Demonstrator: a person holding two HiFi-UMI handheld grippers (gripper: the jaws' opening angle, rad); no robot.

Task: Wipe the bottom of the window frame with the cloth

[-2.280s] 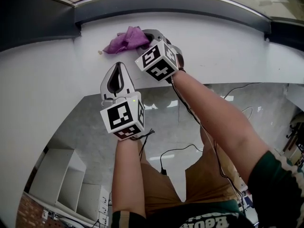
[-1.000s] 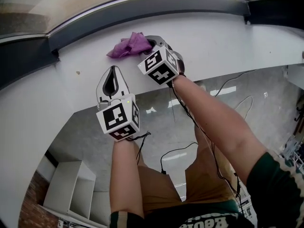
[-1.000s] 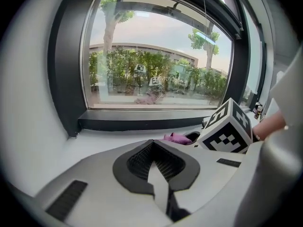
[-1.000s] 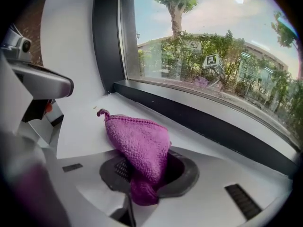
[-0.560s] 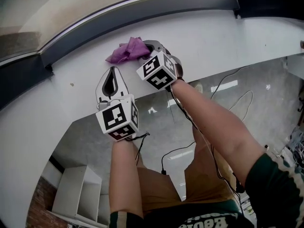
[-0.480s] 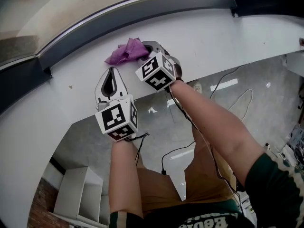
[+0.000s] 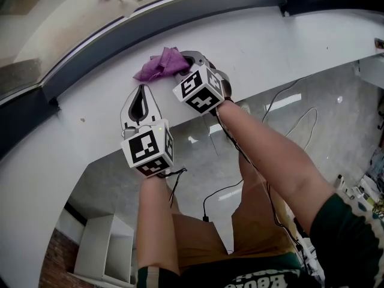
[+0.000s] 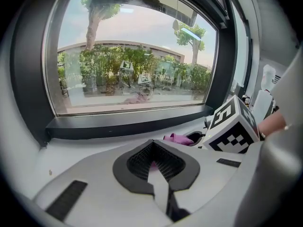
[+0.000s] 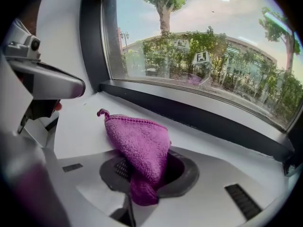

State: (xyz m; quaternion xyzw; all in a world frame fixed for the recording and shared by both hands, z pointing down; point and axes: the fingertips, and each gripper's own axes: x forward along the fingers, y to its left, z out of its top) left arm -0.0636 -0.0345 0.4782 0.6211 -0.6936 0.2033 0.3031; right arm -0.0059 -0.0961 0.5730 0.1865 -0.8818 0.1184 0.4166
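The right gripper (image 7: 185,62) sits in the upper middle of the head view. Its two jaws are pressed together on the purple cloth (image 7: 158,65), and they pinch one end of it. In the right gripper view the cloth (image 9: 140,148) stands up in a little hump from the jaws of the right gripper (image 9: 138,198). The rest of it flops forward onto the white sill (image 9: 79,126). A small curly corner sticks out at its upper left.

In the head view, the cloth lies on the white sill (image 7: 288,41), just below the dark bottom bar of the window frame (image 7: 180,8). I cannot tell if it touches the bar. In the right gripper view the bar (image 9: 213,122) runs across the middle of the picture, and a strip of white sill shows between it and the cloth.

The left gripper (image 7: 143,92) is lower and to the left in the head view, just beside the right one. It points up at the sill. In the left gripper view, the jaws of the left gripper (image 8: 158,176) are pressed together with nothing held between them. The cloth (image 8: 178,138) shows as a small purple bit at the right, next to the right gripper's marker cube (image 8: 232,129).

Green trees (image 8: 132,67) and a long building show through the glass.
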